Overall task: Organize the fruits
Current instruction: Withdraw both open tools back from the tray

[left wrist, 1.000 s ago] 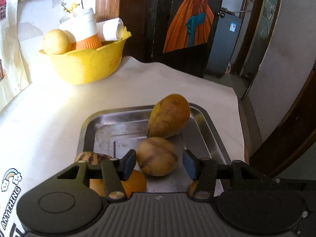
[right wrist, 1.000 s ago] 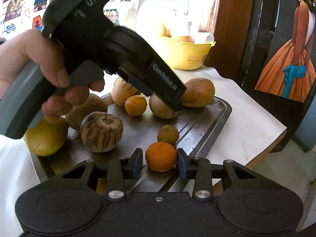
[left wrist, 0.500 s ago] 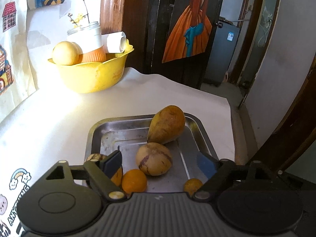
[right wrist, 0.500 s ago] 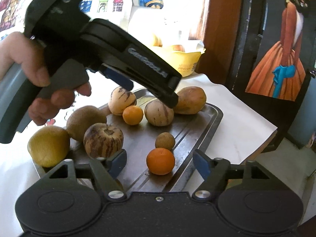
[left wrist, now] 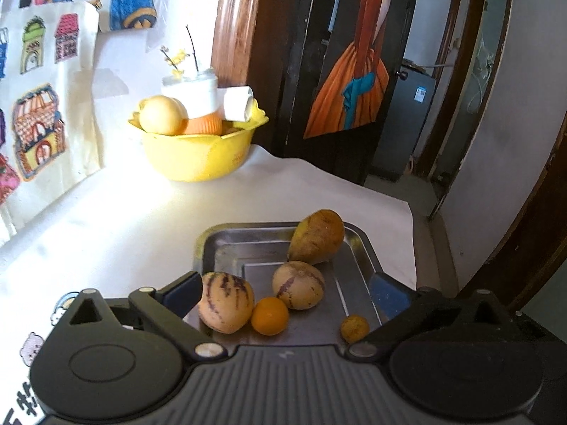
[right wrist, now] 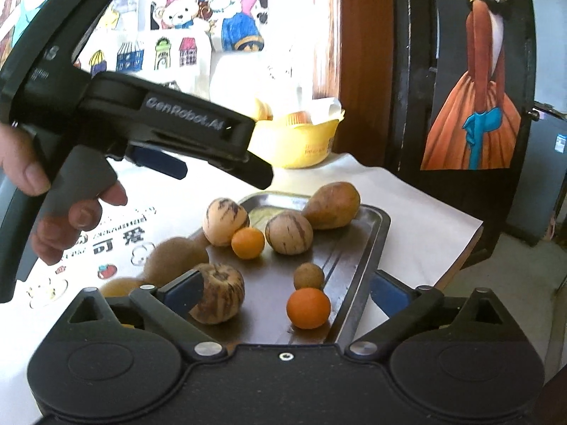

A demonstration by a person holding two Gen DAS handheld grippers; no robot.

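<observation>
The fruit lies on a steel tray [right wrist: 375,233] on my white-covered table [left wrist: 124,219]. At the tray's far end rests a brown pear-shaped fruit [right wrist: 333,205], and just in front of it a pale striped melon [right wrist: 288,232]. A small orange [right wrist: 248,243] sits between that melon and a second striped melon [right wrist: 225,222] at the tray's left edge, touching both as far as I can see. Nearer to me lie a small brown round fruit [right wrist: 309,275] and, touching it or nearly so, a bright tangerine [right wrist: 308,308]. A darker striped fruit [right wrist: 221,294] with its stem hollow turned upward sits at the near left, and two fuzzy brown fruits [right wrist: 175,258] lie beyond it by the tray's left rim.

My right tongs [right wrist: 283,292] hang over the near end of the tray, their jaws opening to full spread. The tangerine lies in the gap between them, free of both pads; the left pad stands in front of the darker striped fruit, and I cannot tell whether it touches.

My left tongs [left wrist: 283,292] are opening too and grip nothing; the fruits lie on the tray below them. My left hand [right wrist: 53,212] holds their handle, seen from the right camera.

Farther back stands a yellow bowl [left wrist: 198,156] with a pale round fruit [left wrist: 159,115] and a white jar [left wrist: 193,94] in it.
</observation>
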